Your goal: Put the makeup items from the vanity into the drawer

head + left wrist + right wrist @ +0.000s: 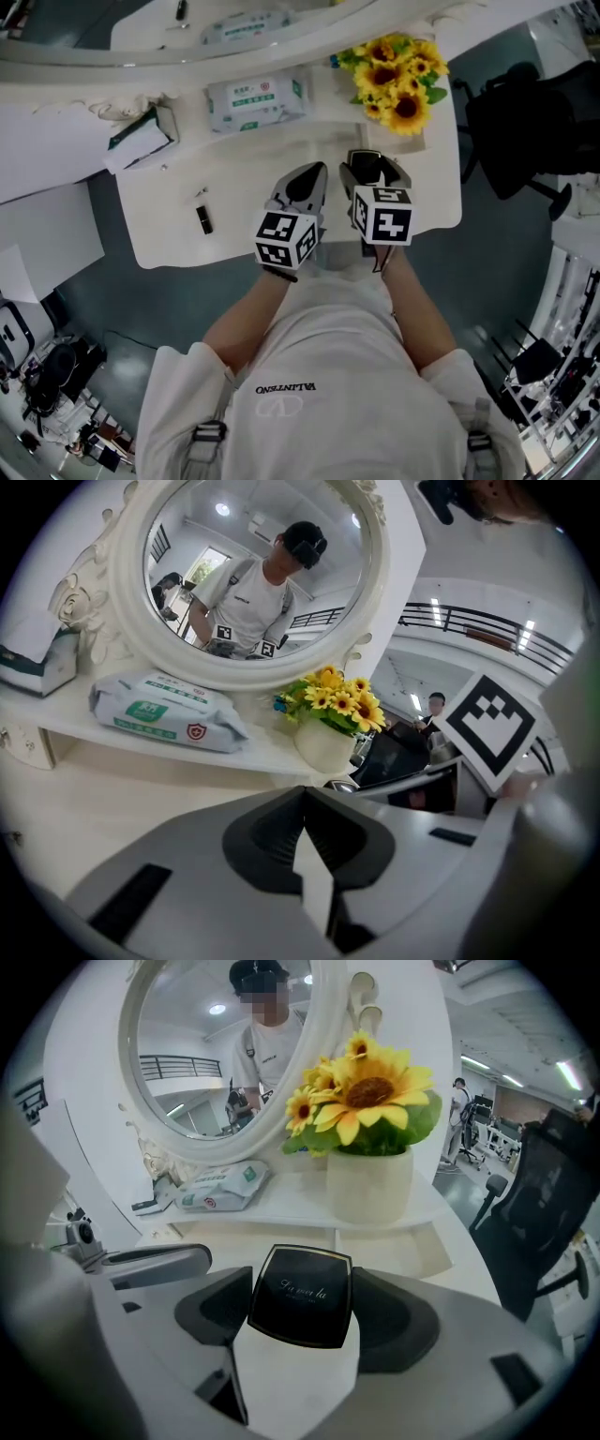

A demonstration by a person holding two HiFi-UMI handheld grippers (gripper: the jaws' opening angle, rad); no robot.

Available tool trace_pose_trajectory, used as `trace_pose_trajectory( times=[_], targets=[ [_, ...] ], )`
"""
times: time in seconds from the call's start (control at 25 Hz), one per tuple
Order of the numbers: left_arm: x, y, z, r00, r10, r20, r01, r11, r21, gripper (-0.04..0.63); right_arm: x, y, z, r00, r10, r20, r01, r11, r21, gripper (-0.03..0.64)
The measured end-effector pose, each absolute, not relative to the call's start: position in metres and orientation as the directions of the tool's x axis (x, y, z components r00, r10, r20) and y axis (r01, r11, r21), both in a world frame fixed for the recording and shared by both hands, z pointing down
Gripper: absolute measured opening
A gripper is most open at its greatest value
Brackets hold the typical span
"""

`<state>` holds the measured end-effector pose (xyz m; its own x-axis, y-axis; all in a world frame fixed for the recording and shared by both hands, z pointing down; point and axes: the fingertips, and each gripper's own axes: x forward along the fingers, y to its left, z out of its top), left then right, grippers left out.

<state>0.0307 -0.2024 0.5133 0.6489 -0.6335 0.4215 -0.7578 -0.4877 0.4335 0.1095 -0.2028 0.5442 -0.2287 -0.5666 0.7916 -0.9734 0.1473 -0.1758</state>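
Note:
My right gripper point(307, 1318) is shut on a black square compact point(300, 1290) with gold script on its lid, held just above the white vanity top point(244, 234). In the head view this gripper point(373, 171) hovers over the middle of the vanity, below the sunflowers. Just to its left, my left gripper point(307, 184) has its jaws shut with nothing between them, and the left gripper view shows its pads point(281, 832) meeting. A small black lipstick-like tube point(204, 219) lies on the vanity's left part, with a tiny item point(200, 192) above it. No drawer shows in any view.
A pack of wipes point(255, 101) and a pot of sunflowers point(398, 80) stand on the raised shelf below the round mirror point(258, 574). A tissue box point(141, 139) sits at the back left. A black chair point(525, 131) stands right of the vanity.

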Motion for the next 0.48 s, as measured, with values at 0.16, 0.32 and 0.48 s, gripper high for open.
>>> trace_pose_trajectory(
  times=[0.16, 0.32, 0.48],
  targets=[
    [0.055, -0.207, 0.51, 0.652, -0.632, 0.419, -0.755, -0.496, 0.429, 0.002, 0.136, -0.21, 0.539, -0.222, -0.575, 0.787, -0.975, 0.14, -0.173, 0.342],
    [0.073, -0.213, 0.511, 0.649, -0.632, 0.424, -0.758, -0.495, 0.425, 0.002, 0.162, -0.215, 0.539, -0.219, -0.576, 0.788, -0.976, 0.126, -0.179, 0.342],
    [0.089, -0.217, 0.51, 0.644, -0.635, 0.426, -0.763, -0.497, 0.414, 0.002, 0.184, -0.222, 0.54, -0.214, -0.576, 0.789, -0.977, 0.115, -0.181, 0.342]
  ],
)
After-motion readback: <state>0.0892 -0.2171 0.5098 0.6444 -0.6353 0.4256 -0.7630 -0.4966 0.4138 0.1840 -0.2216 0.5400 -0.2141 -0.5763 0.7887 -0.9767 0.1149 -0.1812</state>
